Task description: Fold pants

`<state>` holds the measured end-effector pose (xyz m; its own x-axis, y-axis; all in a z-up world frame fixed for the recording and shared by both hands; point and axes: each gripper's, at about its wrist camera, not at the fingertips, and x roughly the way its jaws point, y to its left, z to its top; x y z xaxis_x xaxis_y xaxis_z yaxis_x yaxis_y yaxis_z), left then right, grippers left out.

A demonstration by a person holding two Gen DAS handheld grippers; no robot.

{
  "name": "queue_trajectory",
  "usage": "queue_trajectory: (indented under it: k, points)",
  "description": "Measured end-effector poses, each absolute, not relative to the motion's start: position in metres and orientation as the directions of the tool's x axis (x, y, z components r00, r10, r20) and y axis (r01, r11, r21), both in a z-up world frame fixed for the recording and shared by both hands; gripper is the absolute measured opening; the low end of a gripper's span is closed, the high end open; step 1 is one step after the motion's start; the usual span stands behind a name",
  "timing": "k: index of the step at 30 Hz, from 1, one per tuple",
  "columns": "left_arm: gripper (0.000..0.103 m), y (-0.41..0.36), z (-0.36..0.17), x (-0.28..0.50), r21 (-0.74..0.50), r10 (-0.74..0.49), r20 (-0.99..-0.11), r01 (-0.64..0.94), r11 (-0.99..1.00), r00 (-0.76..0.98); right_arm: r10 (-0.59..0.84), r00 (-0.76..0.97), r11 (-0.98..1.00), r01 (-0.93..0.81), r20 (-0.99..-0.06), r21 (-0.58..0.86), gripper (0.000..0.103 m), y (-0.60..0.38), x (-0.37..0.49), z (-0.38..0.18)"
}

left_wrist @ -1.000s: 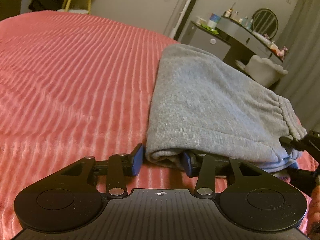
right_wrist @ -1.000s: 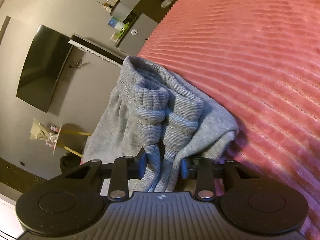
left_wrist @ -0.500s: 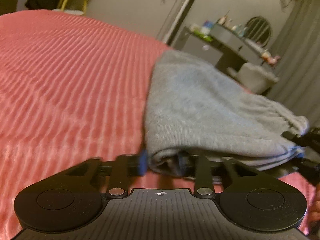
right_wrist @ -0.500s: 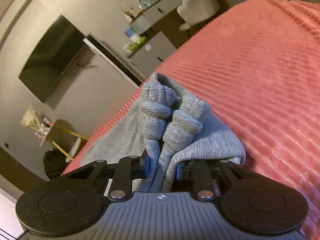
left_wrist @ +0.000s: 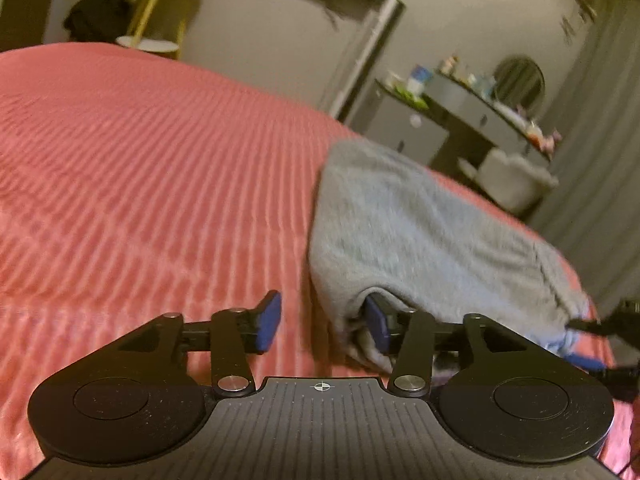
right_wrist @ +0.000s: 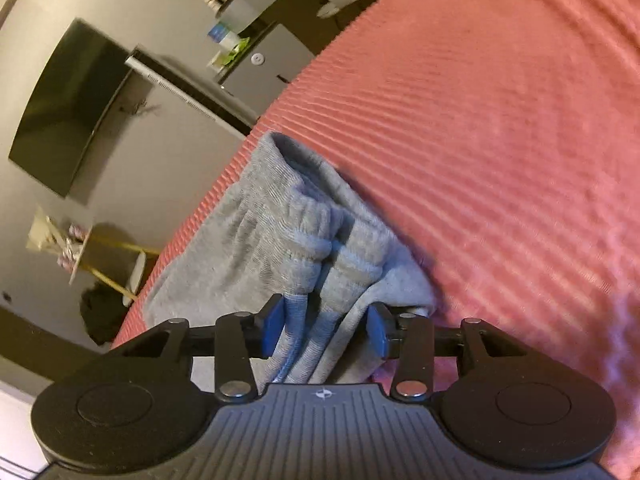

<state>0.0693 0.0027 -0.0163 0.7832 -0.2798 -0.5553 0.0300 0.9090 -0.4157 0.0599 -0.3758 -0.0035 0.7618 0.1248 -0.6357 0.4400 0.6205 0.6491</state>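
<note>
Grey sweatpants (left_wrist: 420, 232) lie folded in a thick bundle near the right edge of the pink ribbed bedspread (left_wrist: 140, 184). Both grippers clamped its near edge half a second ago; now the left gripper (left_wrist: 322, 322) and right gripper (right_wrist: 326, 326) are opening, their pads slack around the cloth. The fold looks finished and set down.

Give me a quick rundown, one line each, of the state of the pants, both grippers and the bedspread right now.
Grey pants: folded into a thick bundle, lying on the bed.
Left gripper: jaws opening; one pad tucked inside the fold, the other clear of the cloth.
Right gripper: jaws opening, the bunched cuffs between its pads.
Pink bedspread: spread flat, ribbed.
</note>
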Motion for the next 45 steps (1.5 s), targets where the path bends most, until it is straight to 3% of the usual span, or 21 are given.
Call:
queue_trajectory:
  k: [3, 4, 6, 10, 13, 15, 17, 20, 22, 24, 27, 29, 31, 32, 33, 37, 39, 41, 43, 45]
  points:
    - [0.055, 0.015, -0.005, 0.06, -0.448, -0.235, -0.497, -0.015, 0.894, 0.835, 0.101, 0.769, 0.609, 0.454, -0.632, 0.651, 0.044, -0.384, 0.055, 0.006]
    - [0.064, 0.019, 0.0, 0.057, -0.455, -0.203, -0.469, -0.038, 0.89, 0.86, 0.079, 0.778, 0.619, 0.452, -0.623, 0.643, 0.045, -0.385, 0.05, 0.011]
    - [0.071, 0.027, 0.002, 0.057, -0.478, -0.15, -0.448, -0.095, 0.873, 0.881, 0.047, 0.794, 0.626, 0.449, -0.605, 0.638, 0.048, -0.387, 0.049, 0.019]
    - [0.071, 0.013, -0.01, 0.086, -0.524, -0.258, -0.529, -0.072, 0.848, 0.808, 0.092, 0.813, 0.65, 0.388, -0.574, 0.653, 0.07, -0.385, 0.067, 0.013]
    - [0.073, -0.01, -0.017, 0.098, -0.495, -0.312, -0.557, -0.006, 0.869, 0.769, 0.099, 0.745, 0.635, 0.463, -0.659, 0.618, 0.071, -0.382, 0.085, -0.016]
    - [0.072, -0.022, -0.022, 0.103, -0.413, -0.288, -0.587, 0.026, 0.91, 0.757, 0.099, 0.762, 0.617, 0.457, -0.639, 0.64, 0.072, -0.383, 0.09, -0.026]
    - [0.073, -0.027, -0.027, 0.105, -0.35, -0.246, -0.608, 0.022, 0.936, 0.755, 0.087, 0.785, 0.621, 0.439, -0.613, 0.65, 0.072, -0.382, 0.094, -0.021]
    - [0.072, -0.022, -0.028, 0.113, -0.404, -0.267, -0.611, -0.004, 0.915, 0.745, 0.043, 0.812, 0.672, 0.408, -0.582, 0.618, 0.071, -0.374, 0.106, -0.011]
    - [0.072, -0.019, -0.028, 0.114, -0.428, -0.285, -0.604, -0.001, 0.904, 0.744, 0.012, 0.827, 0.725, 0.38, -0.562, 0.575, 0.051, -0.367, 0.114, -0.014]
    - [0.071, -0.021, -0.03, 0.117, -0.384, -0.261, -0.628, 0.0, 0.923, 0.733, -0.022, 0.823, 0.764, 0.38, -0.568, 0.522, 0.045, -0.357, 0.114, -0.012]
    - [0.074, -0.019, -0.038, 0.116, -0.347, -0.227, -0.664, -0.024, 0.938, 0.713, 0.005, 0.893, 0.777, 0.28, -0.45, 0.563, 0.043, -0.35, 0.095, 0.005]
    - [0.074, -0.016, -0.037, 0.116, -0.364, -0.229, -0.665, -0.042, 0.93, 0.711, -0.021, 0.884, 0.801, 0.294, -0.466, 0.521, 0.047, -0.351, 0.094, 0.008]
    - [0.071, -0.015, -0.033, 0.114, -0.345, -0.203, -0.668, -0.056, 0.937, 0.716, -0.166, 0.778, 0.833, 0.439, -0.607, 0.335, 0.069, -0.346, 0.106, 0.004]
    - [0.07, -0.014, -0.028, 0.114, -0.338, -0.197, -0.666, -0.056, 0.939, 0.719, -0.227, 0.732, 0.83, 0.491, -0.642, 0.266, 0.07, -0.344, 0.109, 0.002]
    - [0.07, -0.014, -0.023, 0.112, -0.331, -0.19, -0.662, -0.056, 0.942, 0.725, -0.25, 0.741, 0.824, 0.501, -0.623, 0.264, 0.077, -0.344, 0.105, 0.006]
    - [0.068, -0.032, 0.005, 0.114, -0.238, -0.17, -0.65, 0.014, 0.971, 0.741, -0.355, 0.841, 0.895, 0.432, -0.409, 0.112, 0.077, -0.309, 0.103, 0.037]
    - [0.068, -0.048, 0.014, 0.123, -0.206, -0.202, -0.625, 0.09, 0.974, 0.754, -0.222, 0.914, 0.962, 0.262, -0.341, 0.077, 0.076, -0.286, 0.113, 0.041]
    - [0.069, -0.068, 0.018, 0.143, -0.186, -0.256, -0.605, 0.178, 0.966, 0.754, -0.064, 0.926, 0.994, 0.092, -0.371, 0.057, 0.066, -0.267, 0.137, 0.032]
    - [0.066, -0.081, 0.013, 0.171, -0.194, -0.312, -0.606, 0.244, 0.95, 0.732, -0.035, 0.897, 0.999, 0.027, -0.44, -0.023, 0.034, -0.249, 0.171, 0.019]
    - [0.066, -0.085, 0.007, 0.198, -0.217, -0.331, -0.594, 0.251, 0.943, 0.733, -0.034, 0.864, 0.999, 0.009, -0.503, -0.053, 0.03, -0.242, 0.206, 0.008]
